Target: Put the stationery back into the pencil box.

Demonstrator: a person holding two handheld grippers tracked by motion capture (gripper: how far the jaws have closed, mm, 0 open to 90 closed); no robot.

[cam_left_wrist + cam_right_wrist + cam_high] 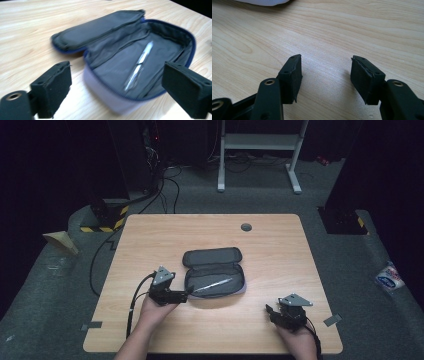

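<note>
Both tools gape wide, empty: left tool at the open pouch's nine o'clock, pen inside; right tool at five o'clock.

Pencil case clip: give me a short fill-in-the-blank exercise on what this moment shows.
1. The pencil case lies on the table with its lid ____.
2. Inside the case lies a single ____.
3. The jaws of the left gripper are ____, with nothing pressed between them.
4. The right gripper points at bare ____.

Missing words: open; pen; open; table
</note>
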